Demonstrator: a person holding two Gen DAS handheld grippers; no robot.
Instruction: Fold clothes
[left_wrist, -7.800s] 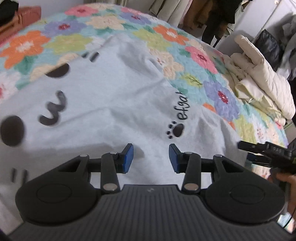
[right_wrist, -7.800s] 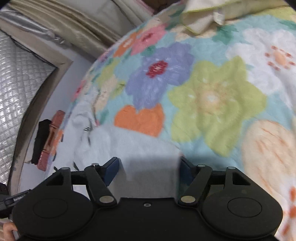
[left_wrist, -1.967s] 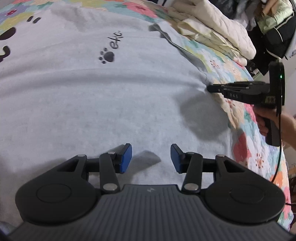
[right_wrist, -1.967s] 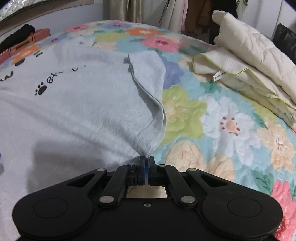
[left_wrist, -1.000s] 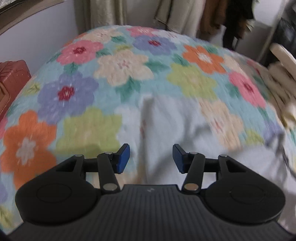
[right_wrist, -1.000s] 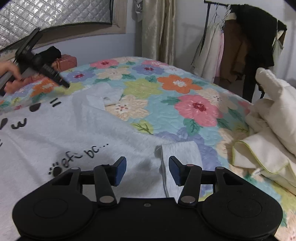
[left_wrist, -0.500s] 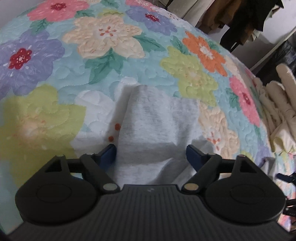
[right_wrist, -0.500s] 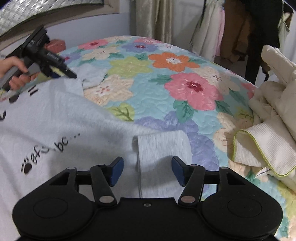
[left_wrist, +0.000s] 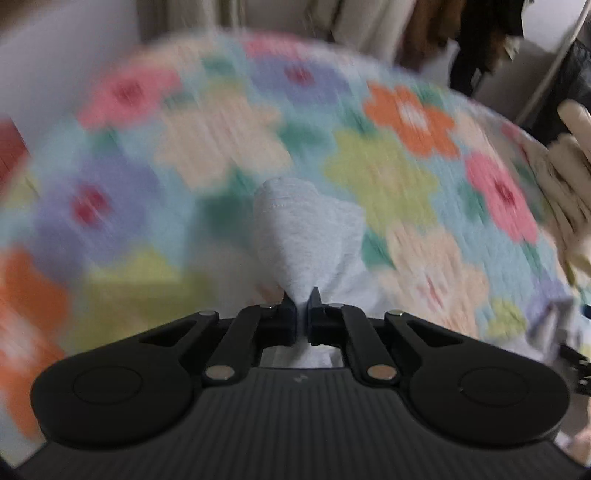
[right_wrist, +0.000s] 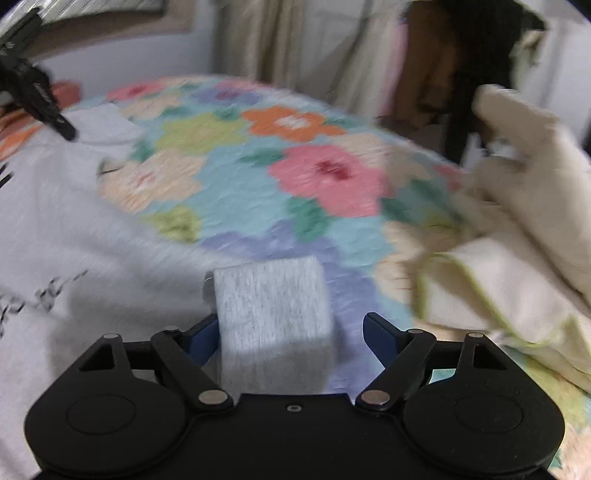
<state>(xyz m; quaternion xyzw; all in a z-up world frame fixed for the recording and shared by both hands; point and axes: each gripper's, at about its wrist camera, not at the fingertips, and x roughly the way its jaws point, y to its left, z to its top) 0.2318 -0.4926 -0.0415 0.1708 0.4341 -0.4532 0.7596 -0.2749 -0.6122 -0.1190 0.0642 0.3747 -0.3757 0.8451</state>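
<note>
A flower-patterned quilt (right_wrist: 258, 206) covers the bed, coats hanging behind it. The left gripper (left_wrist: 302, 299) is pinched tight on one sleeve (left_wrist: 299, 229) of the grey sweatshirt (right_wrist: 74, 229). The right gripper (right_wrist: 290, 328) is spread wide around the other sleeve (right_wrist: 271, 306), not gripping. A cream blanket (right_wrist: 517, 221) lies piled nearby.

Both wrist views look forward, low over the flower-patterned quilted bedspread (left_wrist: 388, 177) (right_wrist: 325, 173) — each close above a grey sleeve; shared ground — that bedspread and the cream folded bedding (left_wrist: 565, 173) (right_wrist: 517, 206) at its right.
</note>
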